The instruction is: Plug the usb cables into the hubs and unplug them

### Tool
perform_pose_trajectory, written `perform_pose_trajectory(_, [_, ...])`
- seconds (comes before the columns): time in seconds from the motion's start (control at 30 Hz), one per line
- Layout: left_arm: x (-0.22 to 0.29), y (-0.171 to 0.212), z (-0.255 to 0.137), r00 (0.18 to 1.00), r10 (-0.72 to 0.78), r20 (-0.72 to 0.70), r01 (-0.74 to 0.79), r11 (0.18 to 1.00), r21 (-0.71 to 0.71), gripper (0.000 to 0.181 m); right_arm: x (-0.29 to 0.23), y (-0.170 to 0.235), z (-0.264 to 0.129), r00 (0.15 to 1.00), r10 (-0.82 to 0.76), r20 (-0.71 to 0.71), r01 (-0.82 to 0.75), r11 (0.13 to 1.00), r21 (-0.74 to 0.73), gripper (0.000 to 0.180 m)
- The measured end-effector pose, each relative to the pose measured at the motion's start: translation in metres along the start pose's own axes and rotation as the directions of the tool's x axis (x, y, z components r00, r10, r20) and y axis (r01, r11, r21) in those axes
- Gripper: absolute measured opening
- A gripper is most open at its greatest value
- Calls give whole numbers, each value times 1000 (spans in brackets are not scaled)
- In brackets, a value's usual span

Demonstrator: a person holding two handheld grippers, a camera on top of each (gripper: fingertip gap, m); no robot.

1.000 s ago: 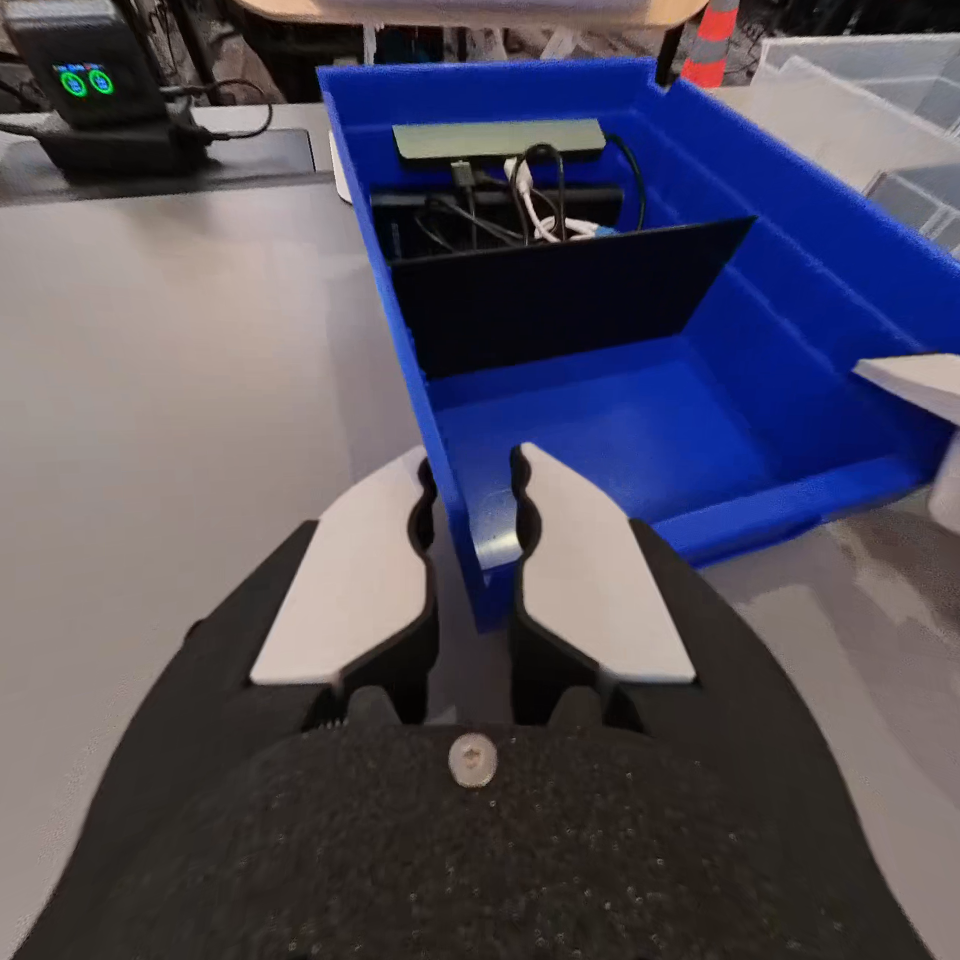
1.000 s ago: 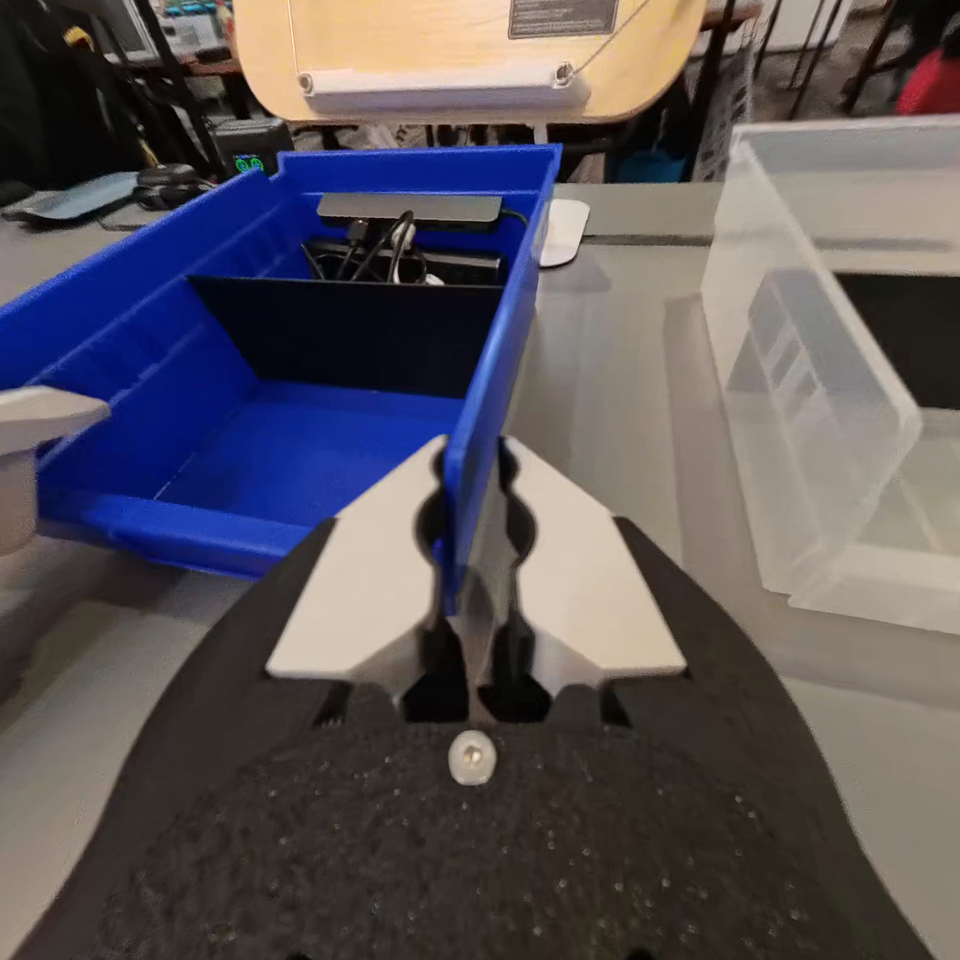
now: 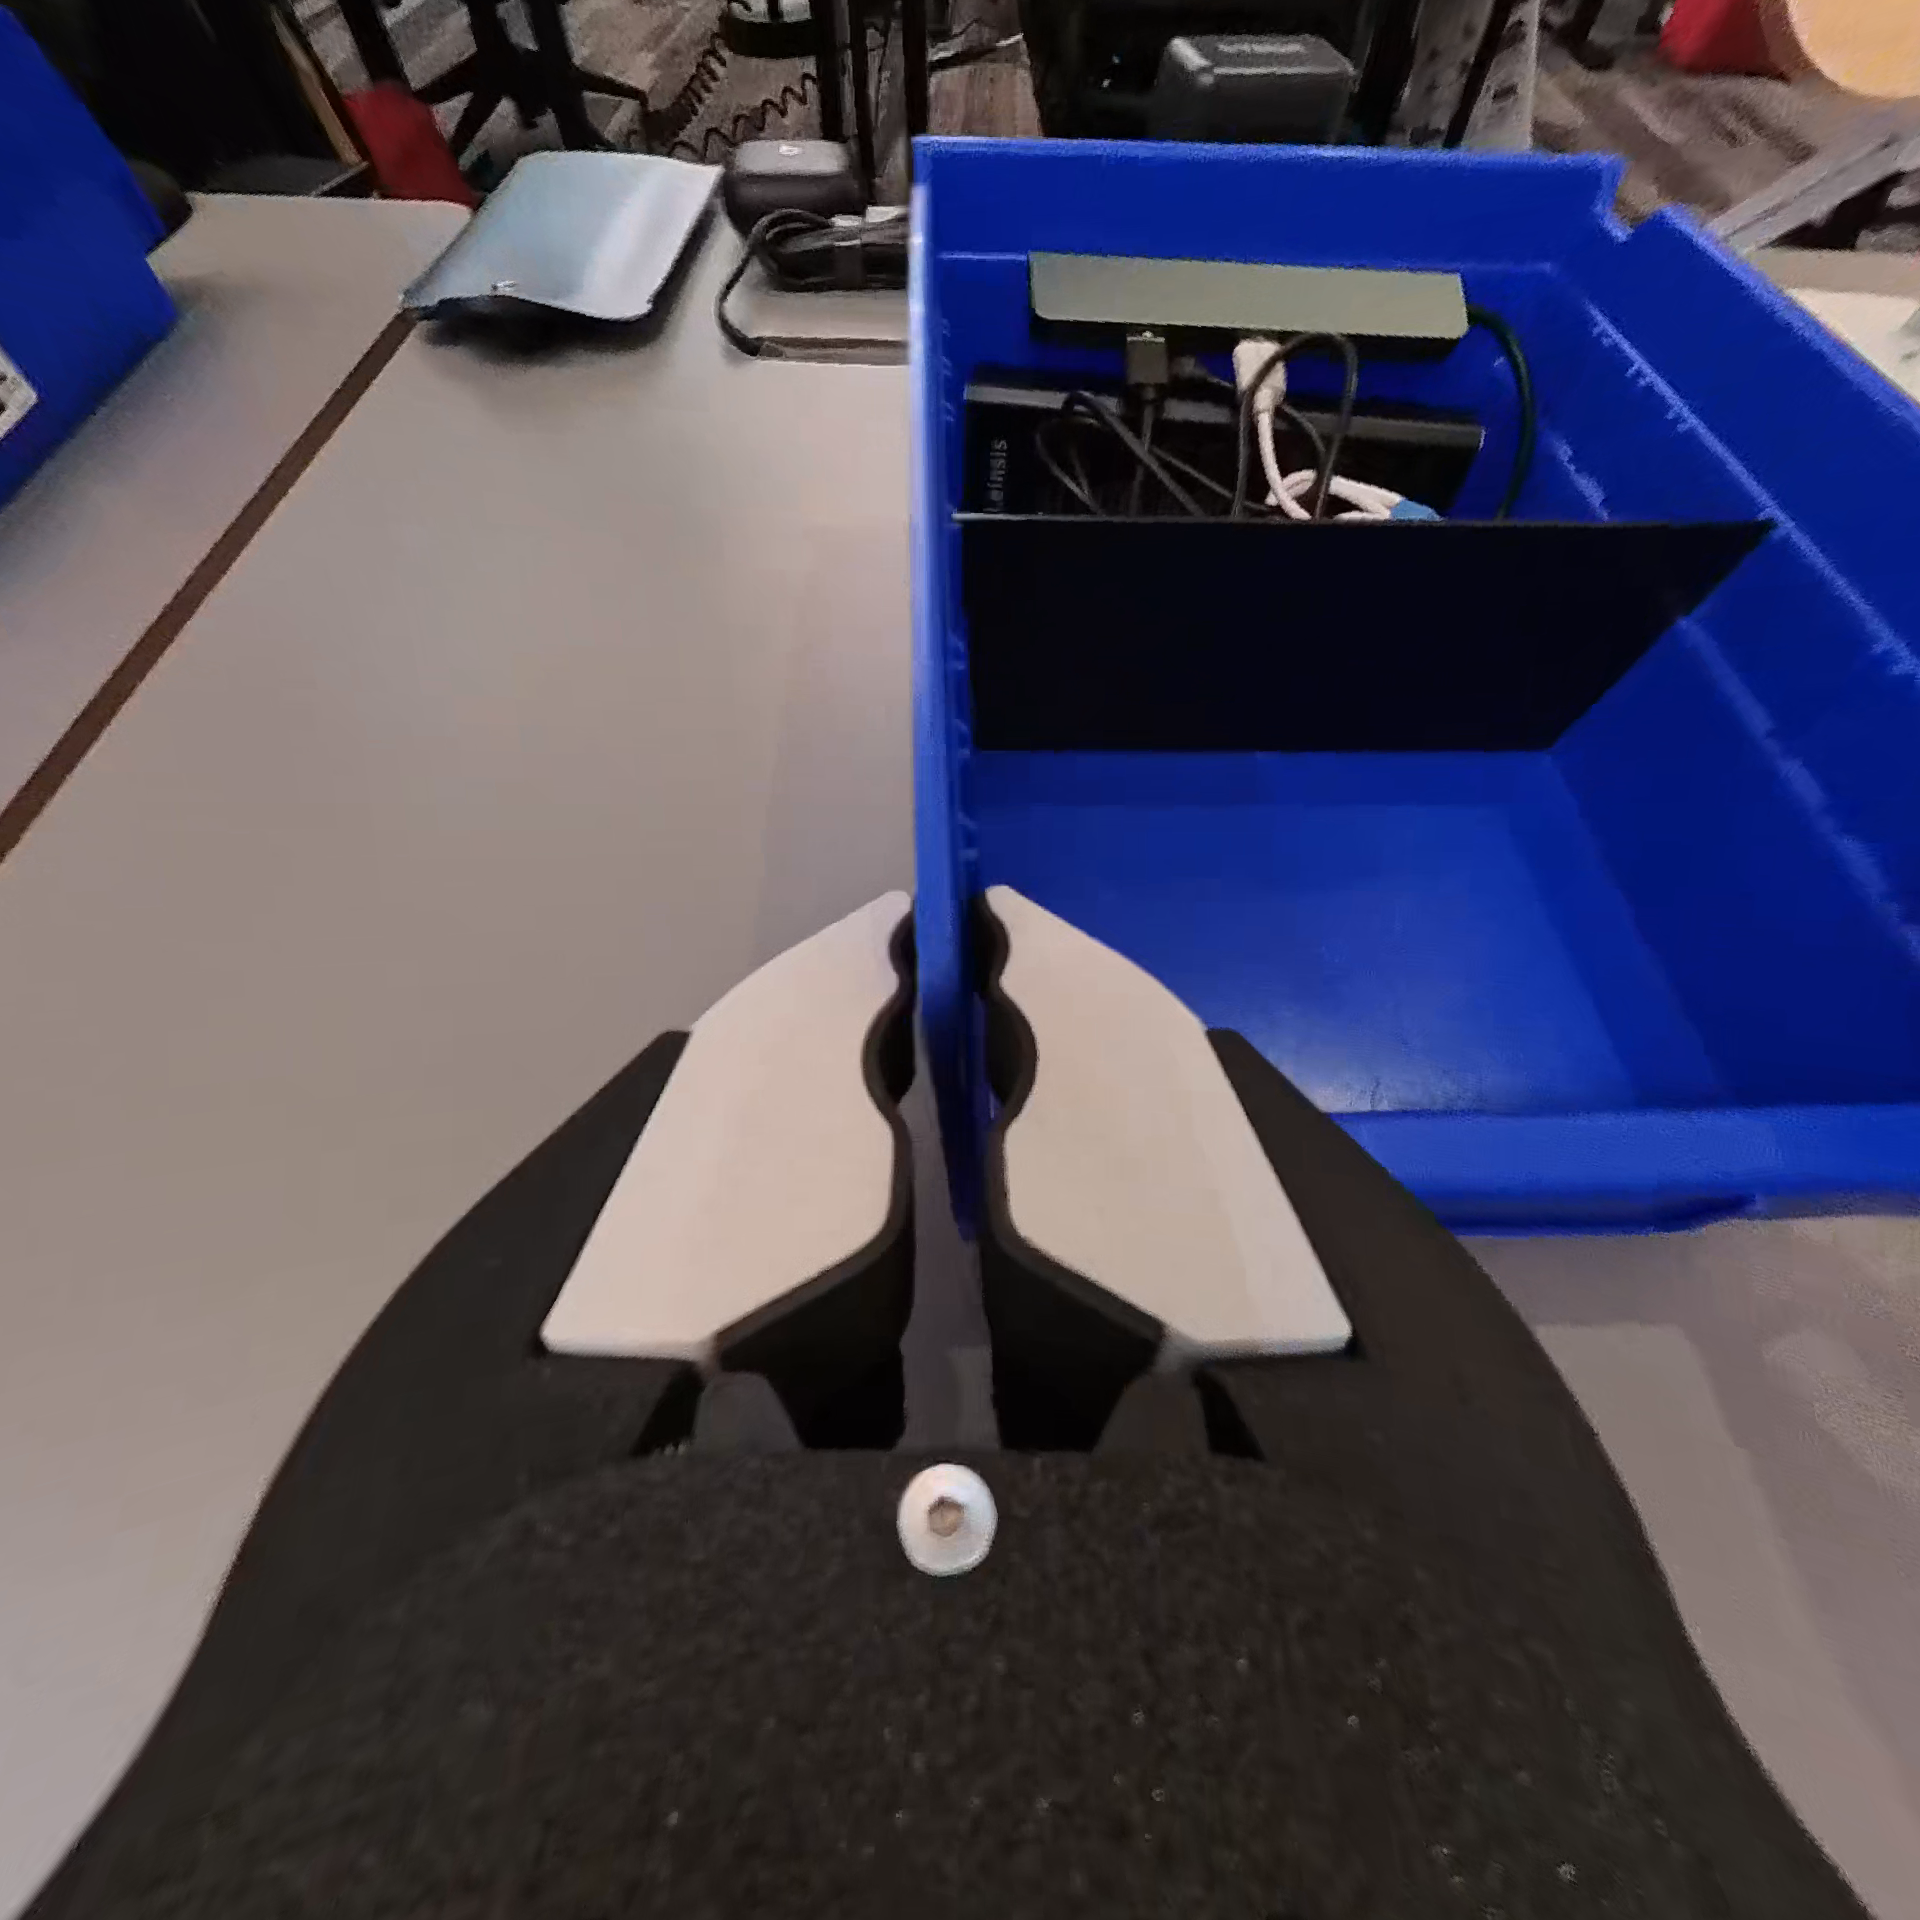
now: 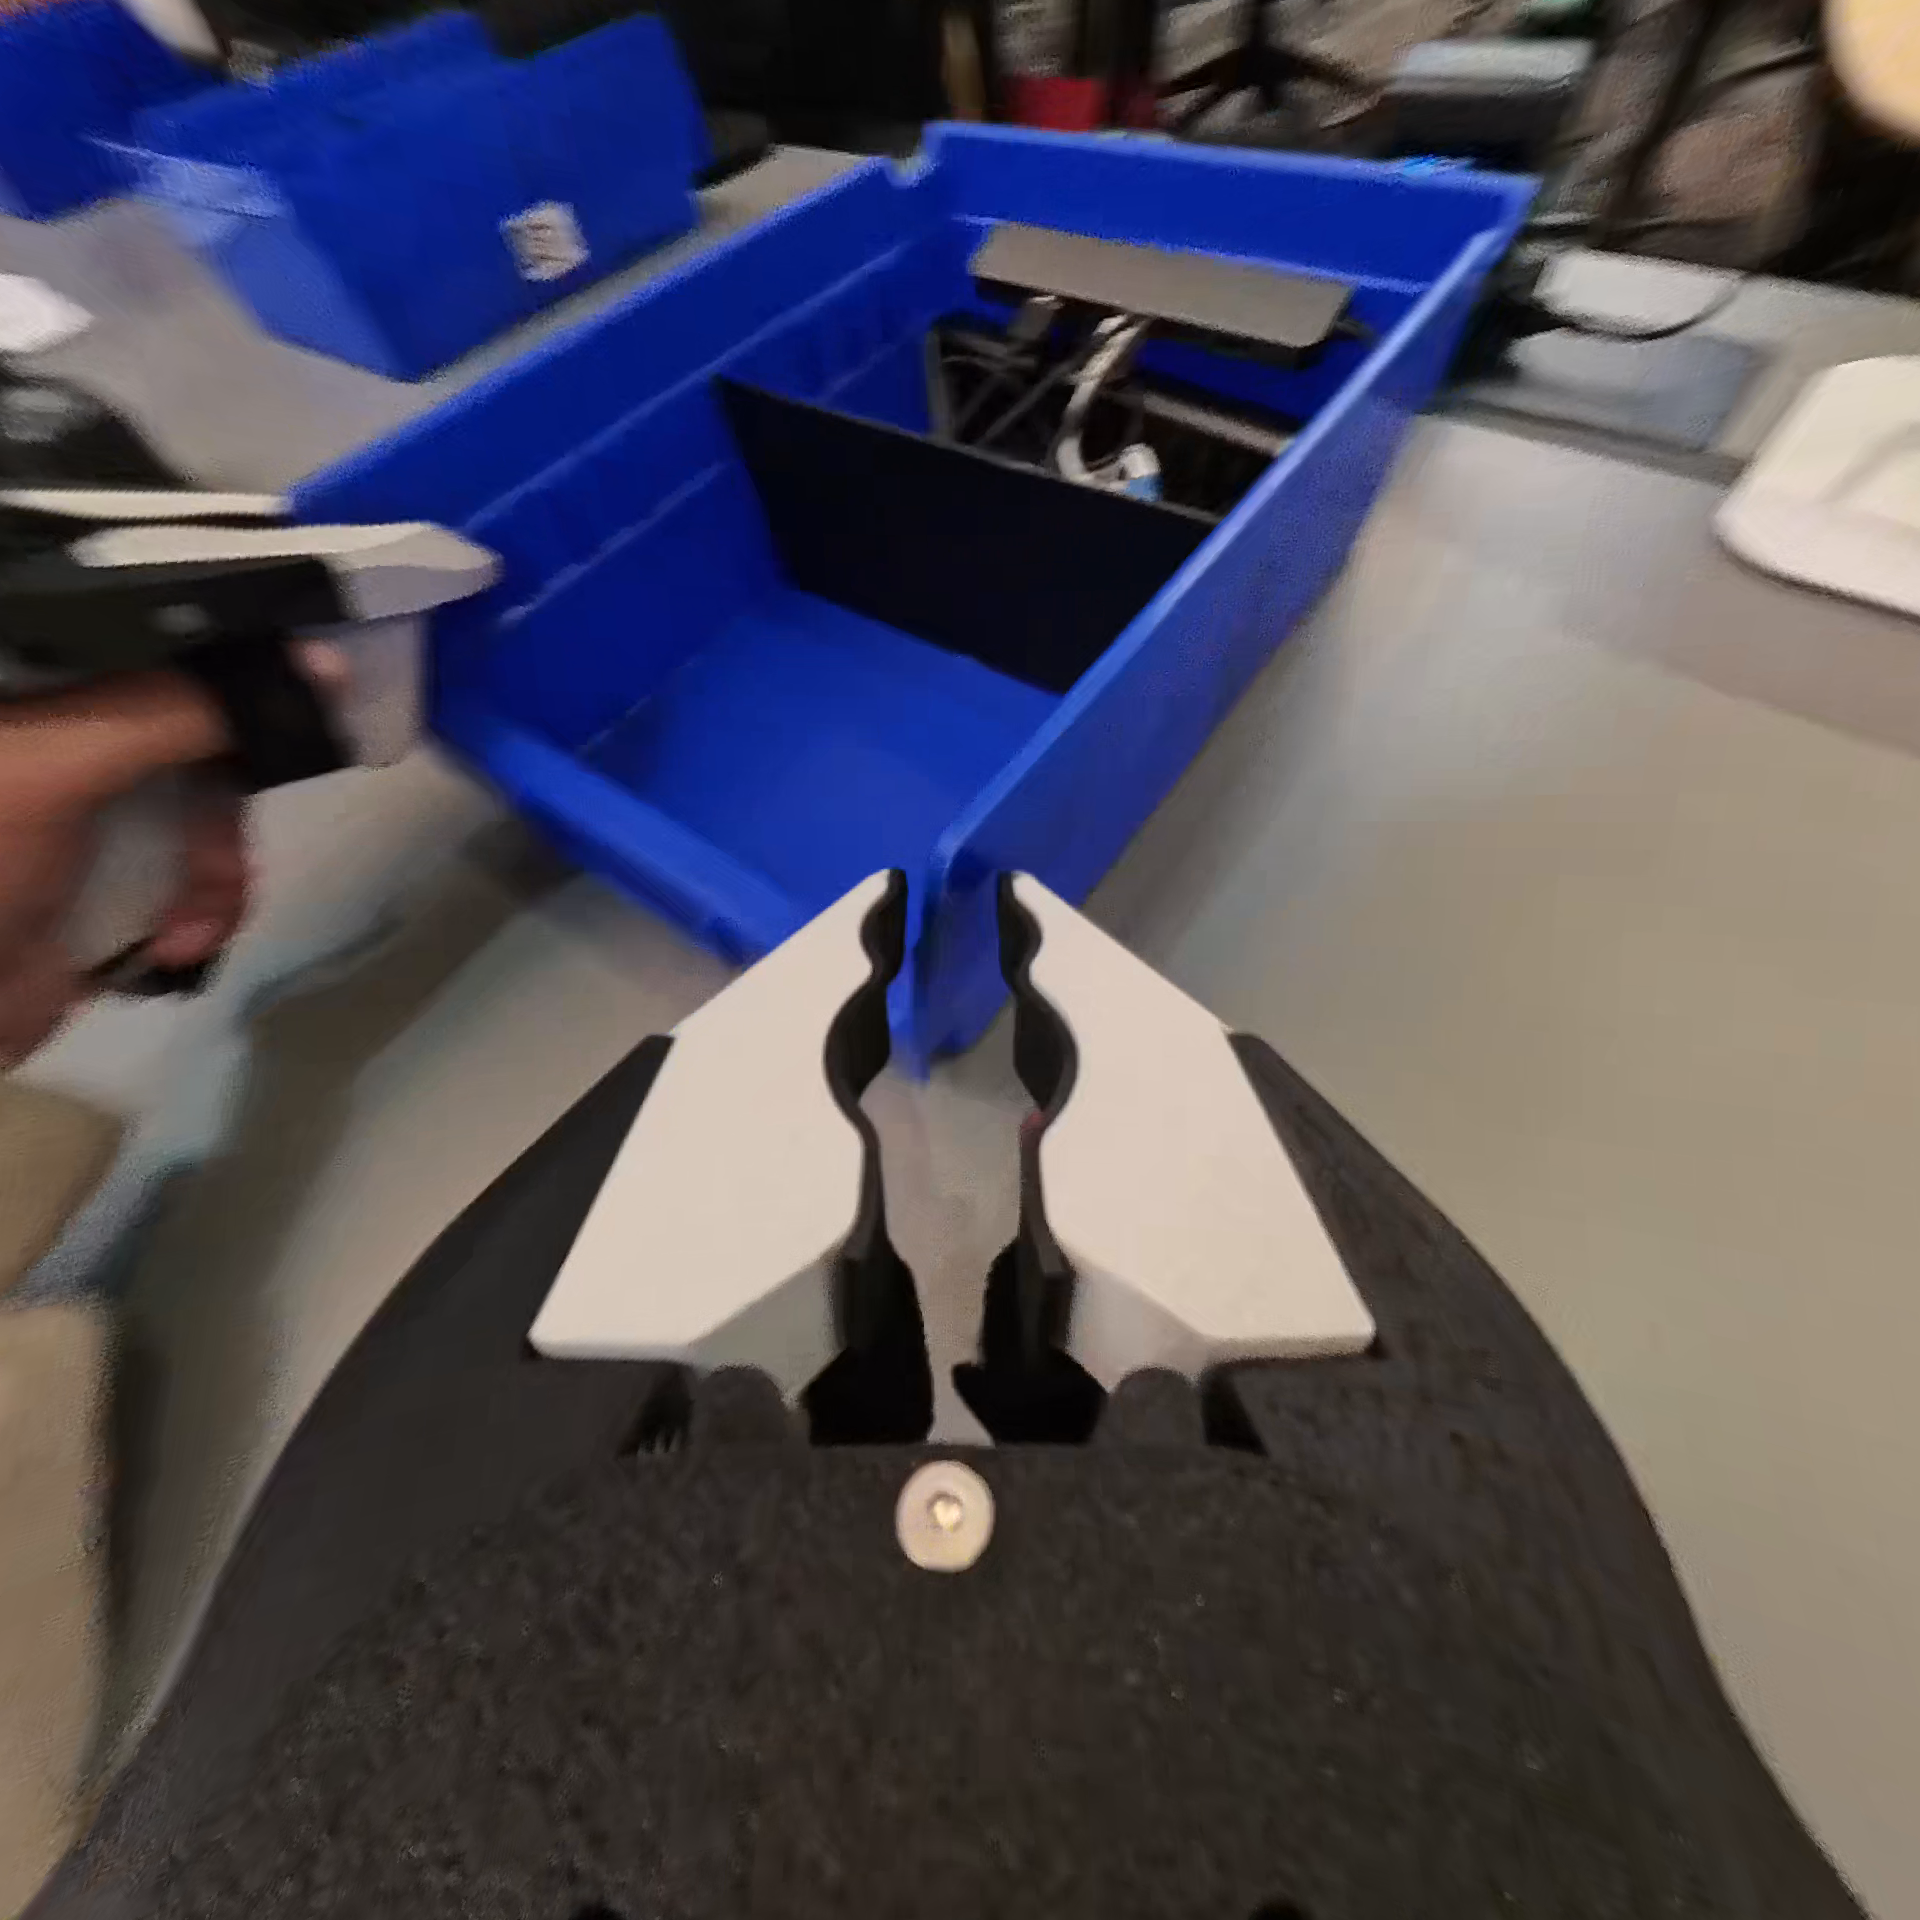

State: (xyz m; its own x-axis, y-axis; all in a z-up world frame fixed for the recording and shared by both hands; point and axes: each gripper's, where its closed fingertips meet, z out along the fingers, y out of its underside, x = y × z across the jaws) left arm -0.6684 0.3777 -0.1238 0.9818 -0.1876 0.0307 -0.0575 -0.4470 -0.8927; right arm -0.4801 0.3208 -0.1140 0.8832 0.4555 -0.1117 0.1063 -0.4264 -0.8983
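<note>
A blue bin stands on the grey table, split by a black divider. Its far compartment holds a grey hub, a black hub, and black and white cables plugged into the grey hub. My left gripper is shut on the bin's left wall near the front corner. My right gripper is shut on the bin's right wall at its front corner. The right wrist view is blurred and also shows the grey hub and the left gripper.
A second blue bin stands at the far left, its edge also in the left wrist view. A blue-grey pouch and a black device with cords lie behind. A white object lies to the right. A hand holds the left gripper. My right fingertips sit around 20 centimeters from my left ones. From my right tips it is roughly 35 centimeters to the white object; from my left, 45 centimeters.
My left gripper has closed on the bin's left wall. Both views have swung round with the bin, so the background has changed. The clear box is out of view.
</note>
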Motion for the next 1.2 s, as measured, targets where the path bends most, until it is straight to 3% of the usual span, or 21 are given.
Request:
perform_pose_trajectory(0.1, [-11, 2, -1, 996, -78, 37, 79, 997, -20, 27, -16, 19, -51, 955, 42, 292, -21, 997, -76, 33])
perform_pose_trajectory(0.2, [-18, 1, 1, 992, -127, -9, 127, 992, -2, 31, 16, 48, -105, 942, 48, 331, -25, 997, -73, 45])
perform_pose_trajectory(0.33, [-21, 4, -4, 995, -83, 47, 84, 996, -19, 30, 101, 72, -178, 984, 8, 180, -23, 996, 84, 48])
perform_pose_trajectory(0.4, [-27, 9, -11, 988, -103, 116, 111, 992, -64, 43, 139, 72, -212, 987, 105, 125, -120, 986, 119, 53])
perform_pose_trajectory(0.53, [-18, 4, -43, 969, -172, 177, 178, 984, -20, 43, 209, 57, -266, 946, 294, 134, -318, 923, 218, 48])
perform_pose_trajectory(0.6, [3, -2, -64, 969, -162, 188, 153, 986, 59, 39, 262, 52, -288, 942, 336, -1, -320, 897, 306, 47])
perform_pose_trajectory(0.7, [73, 9, -83, 996, -79, 41, 73, 987, 140, 32, 334, 69, -315, 912, 199, -358, -93, 952, 293, 47])
perform_pose_trajectory(0.8, [125, 44, -83, 998, 34, -51, -29, 995, 95, 31, 373, 98, -322, 825, 96, -556, -6, 987, 161, 46])
perform_pose_trajectory(0.83, [139, 47, -81, 992, 33, -123, -27, 998, 53, 29, 377, 107, -317, 819, 152, -554, -79, 985, 153, 43])
perform_pose_trajectory(0.9, [156, 36, -79, 970, 1, -243, 16, 998, 65, 20, 360, 102, -299, 862, 295, -413, -216, 949, 228, 40])
perform_pose_trajectory(0.93, [158, 31, -77, 960, -16, -279, 41, 996, 85, 20, 355, 99, -296, 867, 297, -401, -220, 949, 228, 40])
perform_pose_trajectory(1.0, [159, 30, -75, 943, -43, -329, 75, 993, 86, 20, 360, 93, -306, 831, 209, -516, -114, 971, 209, 40])
perform_pose_trajectory(1.07, [155, 37, -74, 946, -40, -321, 60, 997, 51, 20, 361, 89, -312, 809, 143, -571, -28, 978, 206, 40])
perform_pose_trajectory(1.2, [147, 44, -74, 965, 2, -261, 12, 998, 54, 20, 344, 92, -293, 869, 209, -449, -124, 970, 211, 39])
